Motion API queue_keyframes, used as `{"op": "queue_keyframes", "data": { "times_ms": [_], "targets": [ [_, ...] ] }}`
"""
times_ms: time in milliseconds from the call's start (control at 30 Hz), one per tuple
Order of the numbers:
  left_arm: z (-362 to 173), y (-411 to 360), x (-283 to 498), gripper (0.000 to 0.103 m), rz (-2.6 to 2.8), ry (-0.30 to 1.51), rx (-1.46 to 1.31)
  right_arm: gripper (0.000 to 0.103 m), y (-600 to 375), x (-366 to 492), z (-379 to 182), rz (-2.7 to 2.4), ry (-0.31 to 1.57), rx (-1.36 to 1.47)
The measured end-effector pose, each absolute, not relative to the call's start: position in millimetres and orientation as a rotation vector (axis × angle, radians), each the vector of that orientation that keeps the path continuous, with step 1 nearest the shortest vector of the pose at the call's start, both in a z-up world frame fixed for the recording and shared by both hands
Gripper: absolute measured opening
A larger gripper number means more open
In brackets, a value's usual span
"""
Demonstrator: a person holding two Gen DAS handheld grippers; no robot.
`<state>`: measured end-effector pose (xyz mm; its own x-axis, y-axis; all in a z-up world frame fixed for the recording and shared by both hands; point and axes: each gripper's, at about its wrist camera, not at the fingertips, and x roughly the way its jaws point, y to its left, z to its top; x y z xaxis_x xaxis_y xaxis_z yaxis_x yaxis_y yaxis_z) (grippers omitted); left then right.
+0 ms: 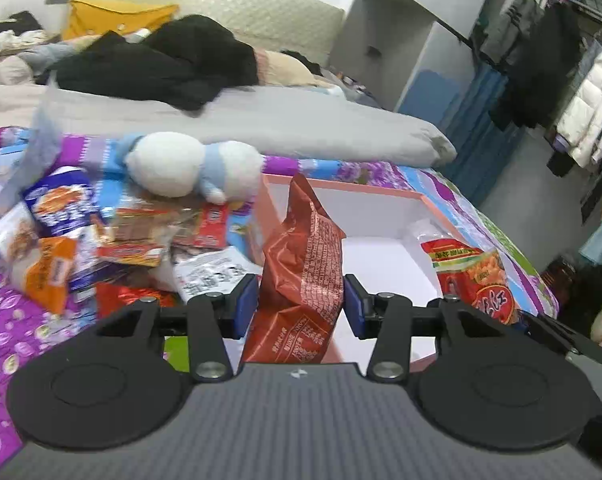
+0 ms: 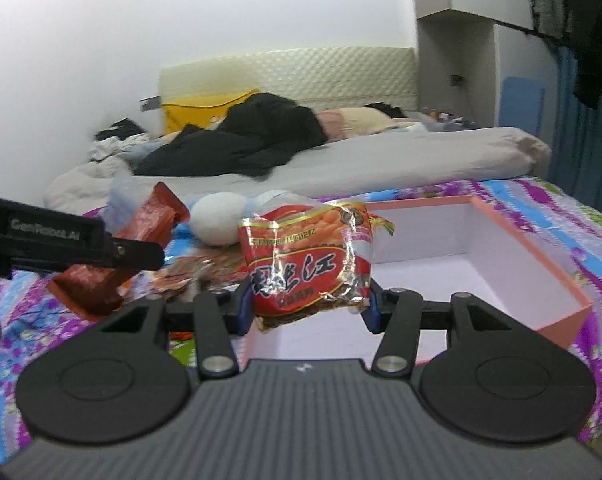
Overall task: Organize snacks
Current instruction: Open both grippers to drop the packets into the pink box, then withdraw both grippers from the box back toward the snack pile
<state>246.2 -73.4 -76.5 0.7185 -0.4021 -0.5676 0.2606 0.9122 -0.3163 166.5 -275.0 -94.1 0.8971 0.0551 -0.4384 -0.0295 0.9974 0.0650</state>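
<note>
1. In my left wrist view, the left gripper (image 1: 300, 304) is closed on a dark red snack bag (image 1: 301, 264). Both blue pads press its sides, and the bag stands upright between them, its crumpled top above the fingers.
2. This bag hangs in front of the near left corner of the pink box (image 1: 381, 196). The box lies open on the flowered bedsheet (image 1: 5, 320), and its white inside is mostly bare.
3. In my right wrist view, the right gripper (image 2: 310, 304) is closed on a red and yellow snack packet (image 2: 307, 256) with large Chinese characters. The packet is held up in the air, tilted a little, in front of the near left part of the pink box (image 2: 533, 252).
4. From the left camera I see the same packet (image 1: 471, 276) over the right side of the box, and it hides the right gripper's fingers.
5. From the right camera, the left gripper's arm (image 2: 61, 244) comes in from the left edge with the dark red bag (image 2: 113, 256) behind it.
6. A pile of other snack packets (image 1: 113, 244) lies on the bedsheet to the left of the box.
7. A white and blue plush toy (image 1: 189, 168) lies just behind this pile, near the far left corner of the box.
8. Farther back I see a grey blanket (image 1: 301, 120) and black clothes (image 1: 161, 64) on the bed.
</note>
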Motion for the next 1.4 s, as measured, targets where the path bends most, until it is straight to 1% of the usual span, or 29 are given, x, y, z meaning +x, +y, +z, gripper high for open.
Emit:
{"op": "queue_keyframes", "data": {
  "times_ms": [133, 300, 533, 733, 800, 833, 867, 900, 933, 967, 1000, 1233, 1400],
  "targets": [
    [-70, -104, 275, 0.052, -0.409, 0.672, -0.142, 0.053, -293, 183, -98, 0.004, 0.481, 0.055],
    [-68, -134, 318, 0.052, -0.461, 0.709, -0.142, 0.053, -317, 208, -101, -0.047, 0.529, 0.078],
    [-75, -174, 367, 0.052, -0.480, 0.842, -0.078, 0.055, -346, 244, -111, -0.084, 0.645, 0.067],
    [-92, -188, 390, 0.052, -0.476, 0.954, -0.044, 0.056, -361, 263, -129, -0.094, 0.760, 0.100],
    [-96, -186, 394, 0.052, -0.479, 0.975, -0.056, 0.058, -363, 264, -133, -0.097, 0.772, 0.115],
    [-98, -186, 395, 0.052, -0.477, 0.980, -0.064, 0.060, -364, 263, -134, -0.093, 0.775, 0.119],
    [-99, -185, 394, 0.053, -0.475, 0.977, -0.068, 0.065, -364, 263, -134, -0.093, 0.782, 0.121],
    [-100, -184, 393, 0.053, -0.472, 0.973, -0.068, 0.067, -364, 263, -134, -0.093, 0.786, 0.118],
    [-100, -184, 392, 0.062, -0.467, 0.970, -0.071, 0.068, -364, 264, -134, -0.094, 0.787, 0.110],
    [-101, -183, 391, 0.068, -0.464, 0.967, -0.075, 0.072, -365, 265, -135, -0.093, 0.790, 0.109],
    [-100, -182, 389, 0.074, -0.464, 0.959, -0.079, 0.074, -365, 263, -135, -0.093, 0.787, 0.118],
    [-90, -173, 378, 0.074, -0.464, 0.916, -0.103, 0.075, -370, 260, -135, -0.091, 0.780, 0.153],
    [-82, -162, 374, 0.074, -0.457, 0.887, -0.147, 0.075, -371, 253, -121, -0.099, 0.732, 0.159]
  ]
}}
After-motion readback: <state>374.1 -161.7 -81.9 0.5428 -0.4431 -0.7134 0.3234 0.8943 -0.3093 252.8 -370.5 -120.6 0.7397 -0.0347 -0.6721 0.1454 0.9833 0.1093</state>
